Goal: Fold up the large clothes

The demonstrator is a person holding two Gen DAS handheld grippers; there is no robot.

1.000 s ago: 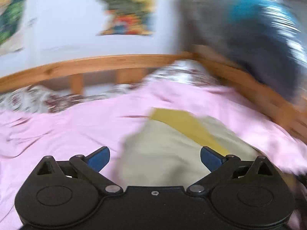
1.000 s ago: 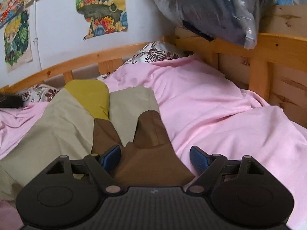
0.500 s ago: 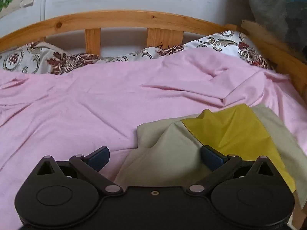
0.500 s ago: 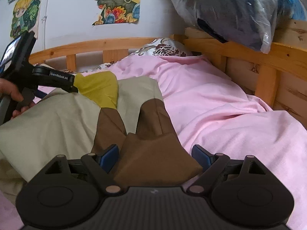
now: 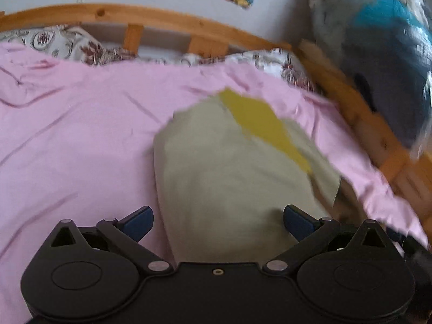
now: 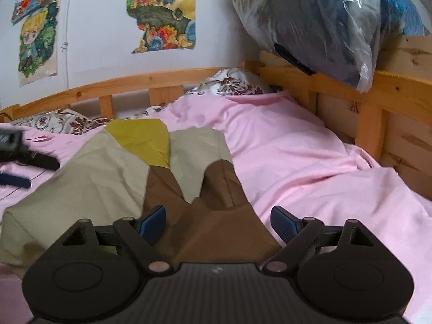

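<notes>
A large garment in beige, brown and mustard yellow lies on the pink sheet of a bed with a wooden frame. It sits toward the near left part of the sheet in the right wrist view. Its brown part lies nearest that camera, and the yellow patch lies at the far end toward the patterned pillows.

The right claw hangs just above the brown part with its jaws spread wide. The cloth lies between and below the blue pads, but they do not press on it, so it holds nothing.

The left claw is also spread wide and holds nothing. It sits over the near edge of the garment's beige part, with one pad over the pink sheet and the other over the cloth. Its picture is blurred. In the right wrist view the left claw shows only as a dark shape at the left edge.

A clear plastic bag of dark and blue things rests on the frame's corner. Cartoon posters hang on the white wall behind the bed.
</notes>
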